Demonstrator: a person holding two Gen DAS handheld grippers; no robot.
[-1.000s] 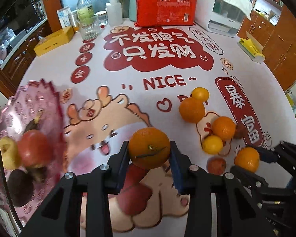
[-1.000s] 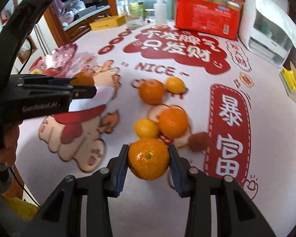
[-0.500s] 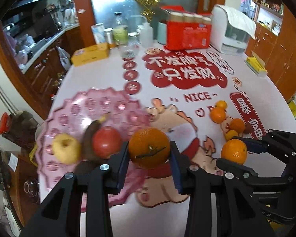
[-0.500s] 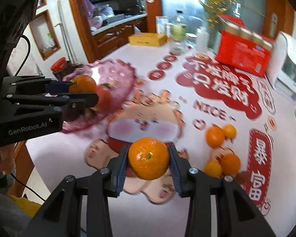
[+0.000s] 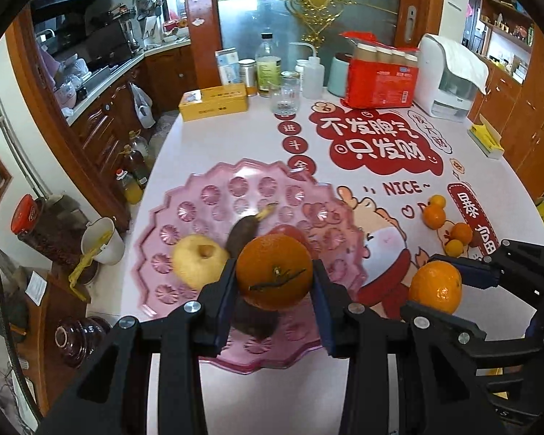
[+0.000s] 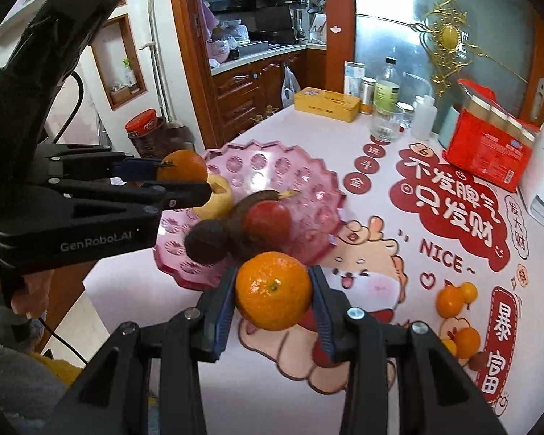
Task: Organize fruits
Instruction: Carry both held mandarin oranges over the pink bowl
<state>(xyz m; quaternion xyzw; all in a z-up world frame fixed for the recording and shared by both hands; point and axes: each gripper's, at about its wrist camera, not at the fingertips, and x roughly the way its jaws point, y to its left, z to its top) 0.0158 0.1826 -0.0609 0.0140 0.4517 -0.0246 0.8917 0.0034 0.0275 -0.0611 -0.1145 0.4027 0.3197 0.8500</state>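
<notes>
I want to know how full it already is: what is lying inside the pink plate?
On the pink plate lie a yellow apple, a red fruit, a darkened banana and a dark round fruit. The left gripper and its orange hide part of the plate.

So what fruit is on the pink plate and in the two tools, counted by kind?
Oranges: 2, one in the left tool, one in the right tool
Yellow apple: 1
Red round fruit: 1
Dark banana: 1
Dark round fruit: 1
Total: 6
</notes>
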